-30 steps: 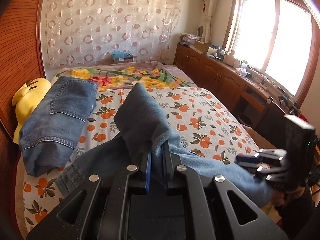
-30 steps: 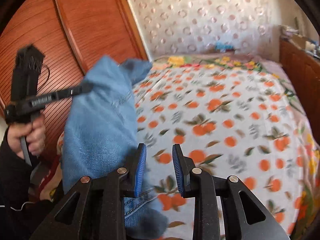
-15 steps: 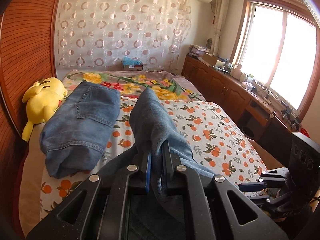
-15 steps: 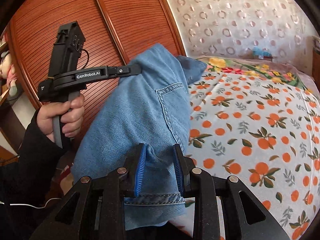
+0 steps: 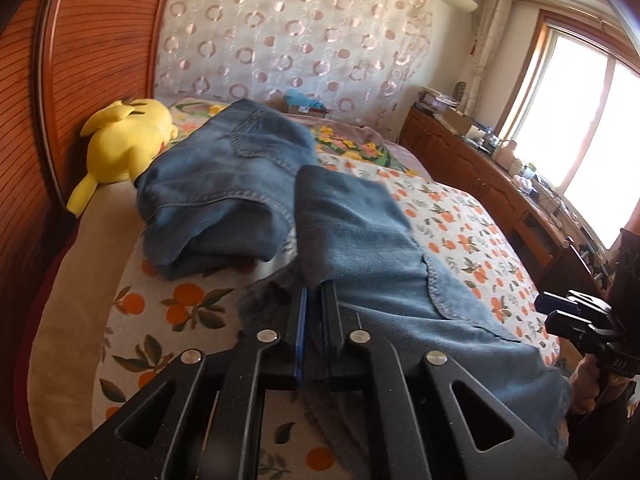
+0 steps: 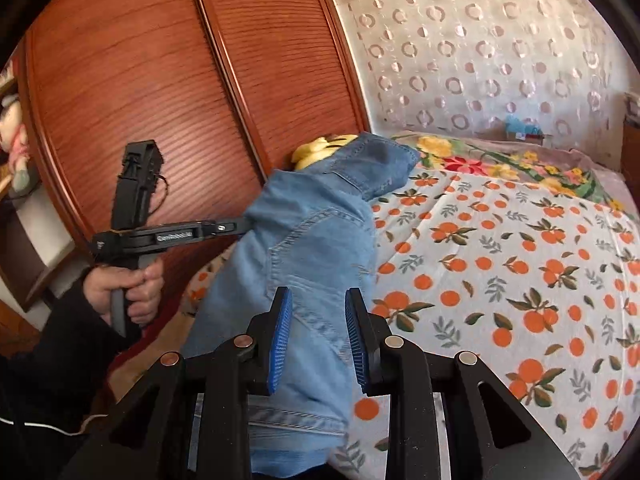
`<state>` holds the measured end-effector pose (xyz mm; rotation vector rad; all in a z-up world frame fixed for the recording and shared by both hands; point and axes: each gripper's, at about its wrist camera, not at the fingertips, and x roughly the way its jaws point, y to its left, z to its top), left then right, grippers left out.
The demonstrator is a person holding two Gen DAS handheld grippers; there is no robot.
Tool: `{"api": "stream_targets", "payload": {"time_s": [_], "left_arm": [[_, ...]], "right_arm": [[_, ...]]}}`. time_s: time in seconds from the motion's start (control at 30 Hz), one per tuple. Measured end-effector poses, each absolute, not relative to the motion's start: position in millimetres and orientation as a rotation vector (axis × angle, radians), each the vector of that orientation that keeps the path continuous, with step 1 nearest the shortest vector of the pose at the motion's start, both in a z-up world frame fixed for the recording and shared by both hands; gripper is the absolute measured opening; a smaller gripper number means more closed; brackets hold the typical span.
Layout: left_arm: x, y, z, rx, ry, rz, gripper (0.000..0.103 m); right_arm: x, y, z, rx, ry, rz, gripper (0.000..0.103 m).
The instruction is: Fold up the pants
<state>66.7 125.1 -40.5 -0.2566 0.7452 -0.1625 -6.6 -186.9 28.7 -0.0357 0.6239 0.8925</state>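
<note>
My left gripper (image 5: 314,312) has its fingers nearly closed, pinching the denim of the pants (image 5: 384,264) I'm folding. My right gripper (image 6: 316,336) has its fingers wide apart w/ denim lying in the gap between the blue pads (image 6: 280,336); nothing clamped there, so it holds nothing right now.

The pants lie near the bed's (image 6: 520,280) foot end on the wardrobe (image 6: 140,60) side, partly lifted by my left, w/ one end hanging toward the foot edge. Long axis runs roughly from my left gripper across to my right one. Fabric sits straight ahead of the right fingers and between them, so that hand is the one placed to take hold; I'd judge closing them on the cloth is the next thing.

Counts: two pairs of pants, the one I'm working & a folded pair (image 5: 224,184) further up the bed on the wardrobe side, just beside a yellow plush toy (image 5: 120,140). One toy. Two grippers. The folded pair is apart from mine, a strip of sheet between.
</note>
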Motion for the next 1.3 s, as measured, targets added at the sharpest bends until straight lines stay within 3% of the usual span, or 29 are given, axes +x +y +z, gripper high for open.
{"api": "stream_targets", "payload": {"time_s": [0.43,0.53,0.63,0.93,1.3], "left_arm": [[49.5,137.9,-40.3,-0.253,0.744,-0.12,0.007],[49.9,132.2,-36.3,-0.243,0.736,-0.129,0.024],[49.2,125.1,-32.3,-0.23,0.72,-0.133,0.048],[51.5,98.2,-35.1,-0.18,0.725,-0.149,0.048],[60.9,91.4,-77.8,-0.134,0.791,-0.106,0.048]], "right_arm": [[-10.7,-120.3,-2.9,-0.14,0.738,0.982,0.031],[-9.2,-108.5,-11.8,-0.171,0.757,0.982,0.031],[-4.6,-107.3,-15.8,-0.158,0.76,0.986,0.031],[-4.9,-105.6,-26.9,-0.151,0.745,0.977,0.031],[-20.1,-114.8,-11.9,-0.2,0.688,0.917,0.032]]}}
